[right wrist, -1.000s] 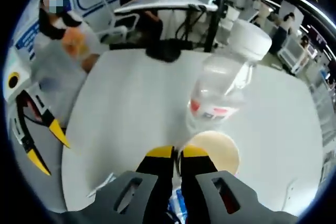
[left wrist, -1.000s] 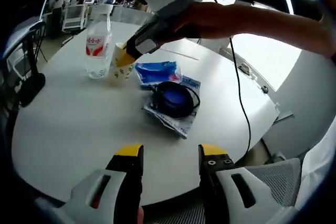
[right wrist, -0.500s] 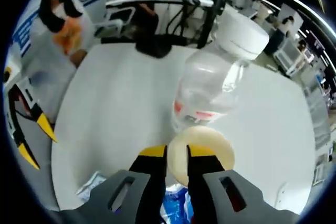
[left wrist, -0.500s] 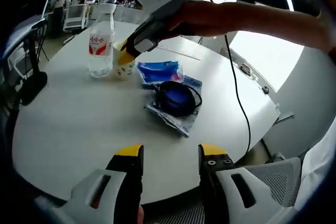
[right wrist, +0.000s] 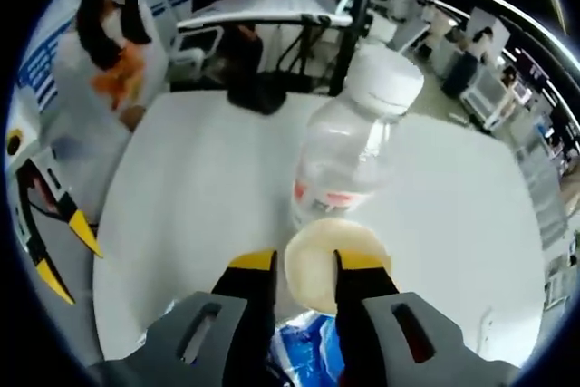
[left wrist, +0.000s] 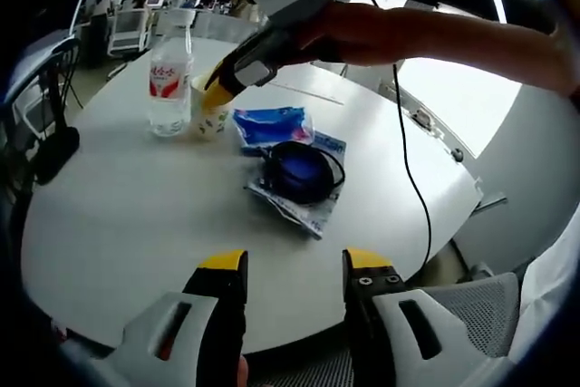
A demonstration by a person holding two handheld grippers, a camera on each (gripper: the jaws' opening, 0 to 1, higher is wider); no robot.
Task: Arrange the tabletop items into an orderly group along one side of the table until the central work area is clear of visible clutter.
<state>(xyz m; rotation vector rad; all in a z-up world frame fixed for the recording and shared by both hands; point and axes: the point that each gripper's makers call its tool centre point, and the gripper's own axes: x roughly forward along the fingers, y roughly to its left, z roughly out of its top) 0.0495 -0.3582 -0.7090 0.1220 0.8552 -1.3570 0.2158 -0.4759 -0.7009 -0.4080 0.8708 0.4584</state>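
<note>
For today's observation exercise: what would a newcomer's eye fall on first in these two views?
Probably the right tongs, their jaws apart around the rim of a paper cup that stands right beside a clear water bottle on the white round table. Next, the blue packet and dark coiled cable lying near the table's middle, beyond the open left tongs.

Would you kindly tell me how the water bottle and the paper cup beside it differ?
The water bottle is tall, clear and capped, with a red label; the paper cup is shorter, opaque, pale and open-topped. The bottle stands free, while the right hand-held gripper has its jaws open around the cup's rim. Both stand upright, side by side, on the white table.
</note>
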